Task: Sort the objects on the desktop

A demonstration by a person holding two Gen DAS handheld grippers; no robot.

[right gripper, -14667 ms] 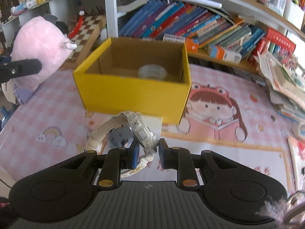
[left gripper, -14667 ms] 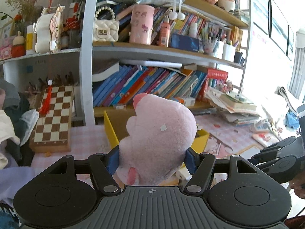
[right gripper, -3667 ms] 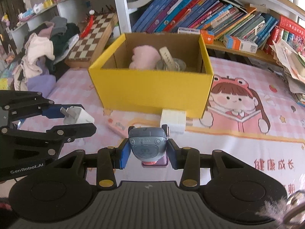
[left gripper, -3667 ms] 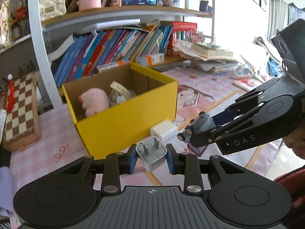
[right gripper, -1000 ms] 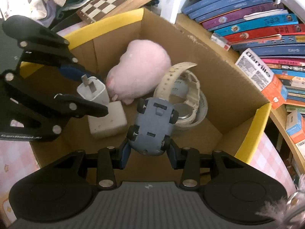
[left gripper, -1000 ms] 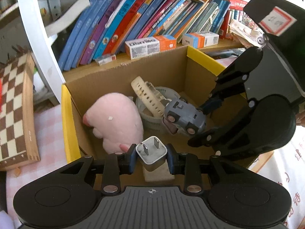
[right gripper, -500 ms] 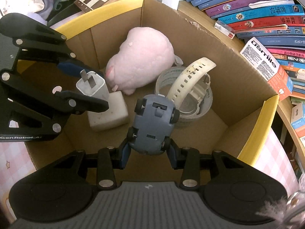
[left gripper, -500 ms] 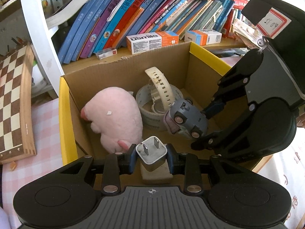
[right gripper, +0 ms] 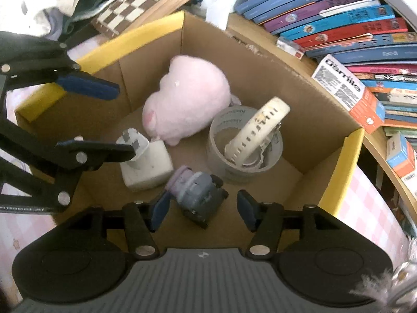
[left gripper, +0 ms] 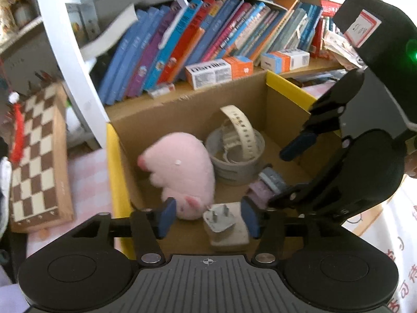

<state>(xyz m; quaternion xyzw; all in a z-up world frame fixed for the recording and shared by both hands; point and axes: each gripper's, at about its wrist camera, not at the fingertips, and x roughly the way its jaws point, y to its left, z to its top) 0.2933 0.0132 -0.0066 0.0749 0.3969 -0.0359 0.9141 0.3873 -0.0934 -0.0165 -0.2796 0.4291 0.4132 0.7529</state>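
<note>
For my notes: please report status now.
Both hand-held grippers just opened, empty. Plug and toy car lie inside box. Nothing blocking.

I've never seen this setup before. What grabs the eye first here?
A yellow box fills the view, with a pink plush toy at its back. Beside it a white watch stands in a tape roll, and both open grippers hover over a charger and toy car.
</note>
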